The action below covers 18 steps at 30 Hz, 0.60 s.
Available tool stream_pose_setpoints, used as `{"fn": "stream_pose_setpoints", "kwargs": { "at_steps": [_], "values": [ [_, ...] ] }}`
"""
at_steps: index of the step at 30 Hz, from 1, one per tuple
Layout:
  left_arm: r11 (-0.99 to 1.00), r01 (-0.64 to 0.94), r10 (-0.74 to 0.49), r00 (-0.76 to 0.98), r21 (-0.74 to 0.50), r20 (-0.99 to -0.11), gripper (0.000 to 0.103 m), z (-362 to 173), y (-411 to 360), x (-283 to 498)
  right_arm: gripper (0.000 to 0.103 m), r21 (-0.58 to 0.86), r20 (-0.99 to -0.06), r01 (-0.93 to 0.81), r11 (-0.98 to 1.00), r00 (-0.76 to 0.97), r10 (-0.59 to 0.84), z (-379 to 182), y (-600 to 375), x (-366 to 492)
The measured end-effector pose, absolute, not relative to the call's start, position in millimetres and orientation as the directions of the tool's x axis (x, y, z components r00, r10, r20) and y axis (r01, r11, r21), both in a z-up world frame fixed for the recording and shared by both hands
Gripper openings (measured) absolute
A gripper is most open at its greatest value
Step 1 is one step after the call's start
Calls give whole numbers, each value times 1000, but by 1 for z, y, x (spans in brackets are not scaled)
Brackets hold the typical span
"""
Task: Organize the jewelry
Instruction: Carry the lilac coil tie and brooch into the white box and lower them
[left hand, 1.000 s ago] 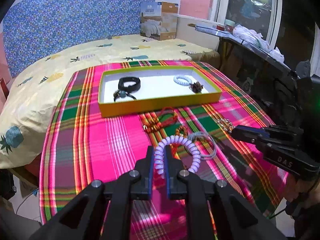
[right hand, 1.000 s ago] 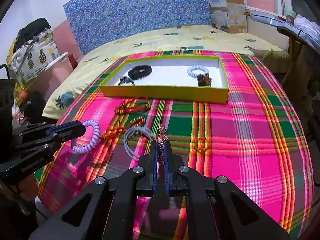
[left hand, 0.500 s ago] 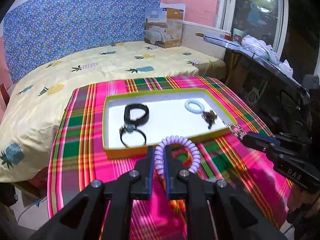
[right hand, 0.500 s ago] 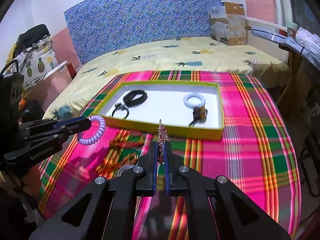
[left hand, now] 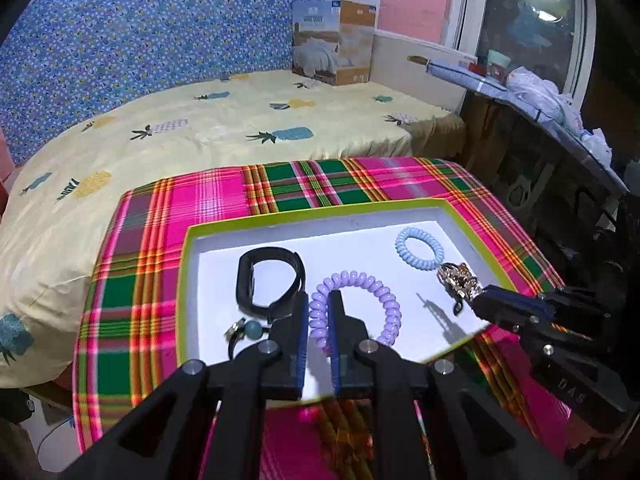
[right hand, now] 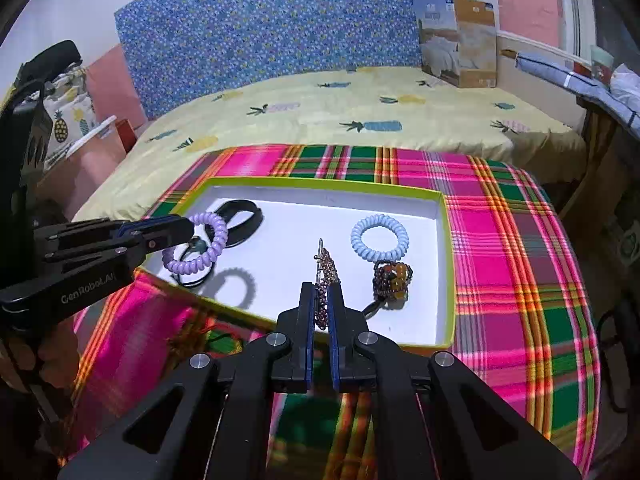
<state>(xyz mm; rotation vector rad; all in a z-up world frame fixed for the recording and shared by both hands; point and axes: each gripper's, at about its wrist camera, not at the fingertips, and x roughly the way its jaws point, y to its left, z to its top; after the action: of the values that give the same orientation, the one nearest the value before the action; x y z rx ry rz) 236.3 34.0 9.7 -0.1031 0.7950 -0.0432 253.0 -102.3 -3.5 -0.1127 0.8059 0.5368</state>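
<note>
Left fingers (left hand: 319, 312) pinch the purple coil (left hand: 356, 308), right fingers (right hand: 321, 300) pinch the beaded clip (right hand: 326, 276); both hang above the tray (right hand: 448, 264), likely for dropping beside the black band (left hand: 268, 280), blue coil (right hand: 379, 243) and charm (right hand: 392, 276).

bead-tipped ring (left hand: 245, 330): my left fingers (left hand: 301, 332) covered most of it | plaid cloth's (right hand: 520, 264) near part: hidden behind my right gripper body | loose pieces there: blurred, I couldn't identify them | box (right hand: 460, 52) print: too small
</note>
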Motion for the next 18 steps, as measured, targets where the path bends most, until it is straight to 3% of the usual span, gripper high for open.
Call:
{"fn": "stream_pose_setpoints", "kwargs": {
  "at_steps": [18],
  "values": [
    [994,16,-95,630,-109,-771,10,-29,20,295,6,74,-769,-469,880,535,350,-28,-100,286]
  ]
}}
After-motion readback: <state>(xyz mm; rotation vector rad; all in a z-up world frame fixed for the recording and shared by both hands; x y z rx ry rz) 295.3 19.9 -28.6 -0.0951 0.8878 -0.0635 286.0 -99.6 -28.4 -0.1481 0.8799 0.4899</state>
